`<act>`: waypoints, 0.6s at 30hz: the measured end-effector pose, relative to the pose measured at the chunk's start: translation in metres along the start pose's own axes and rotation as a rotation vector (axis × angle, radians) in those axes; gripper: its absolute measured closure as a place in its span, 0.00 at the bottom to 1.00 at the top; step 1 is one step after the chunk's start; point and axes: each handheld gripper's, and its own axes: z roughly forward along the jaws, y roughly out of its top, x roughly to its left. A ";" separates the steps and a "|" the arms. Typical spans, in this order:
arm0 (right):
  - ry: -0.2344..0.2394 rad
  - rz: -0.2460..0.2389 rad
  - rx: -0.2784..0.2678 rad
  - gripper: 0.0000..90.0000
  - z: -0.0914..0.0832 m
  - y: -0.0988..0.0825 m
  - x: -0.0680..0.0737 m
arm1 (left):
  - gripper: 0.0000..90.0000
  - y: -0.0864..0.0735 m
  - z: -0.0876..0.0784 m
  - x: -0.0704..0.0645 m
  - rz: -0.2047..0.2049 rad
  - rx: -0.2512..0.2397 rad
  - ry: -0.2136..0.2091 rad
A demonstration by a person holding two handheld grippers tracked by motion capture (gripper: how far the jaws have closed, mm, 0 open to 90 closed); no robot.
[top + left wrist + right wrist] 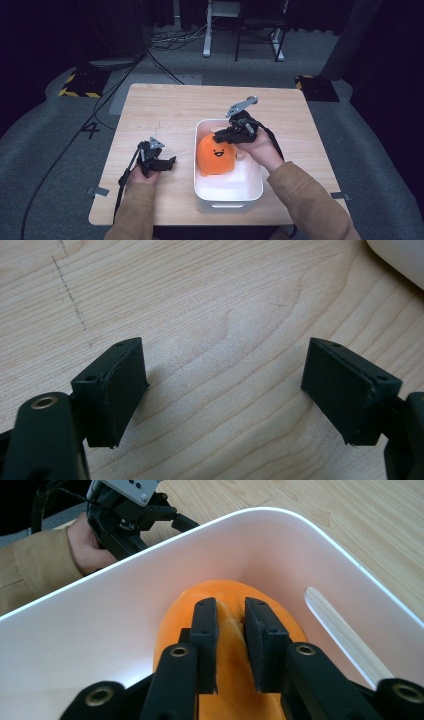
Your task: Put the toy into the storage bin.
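Pinched between the nearly closed jaws of the right gripper (230, 645), a fold of the orange plush toy (216, 156) inside the white bin (252, 192) looks soft and light, best held by such a fold, while the high view reveals its smiling face and the left gripper (169, 163) spread, empty, above the table (165, 107)

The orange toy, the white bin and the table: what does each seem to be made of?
The orange toy looks like soft plush: its body bunches between the right gripper's fingers. The white bin seems smooth moulded plastic with a slight sheen. The table shows pale wood grain, perhaps only a laminate.
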 end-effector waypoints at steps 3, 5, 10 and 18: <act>0.013 0.025 -0.010 0.79 -0.001 -0.001 -0.002 | 0.21 0.000 0.000 0.000 0.001 0.000 0.000; 0.025 0.044 -0.020 0.77 -0.002 -0.002 -0.003 | 0.21 0.000 0.000 0.000 0.000 0.000 0.000; 0.032 0.052 -0.037 0.73 -0.004 -0.004 -0.004 | 0.21 0.000 0.000 0.000 0.000 0.000 0.000; 0.029 0.056 -0.058 0.68 -0.005 -0.005 -0.004 | 0.21 0.000 0.000 0.000 0.000 0.000 0.000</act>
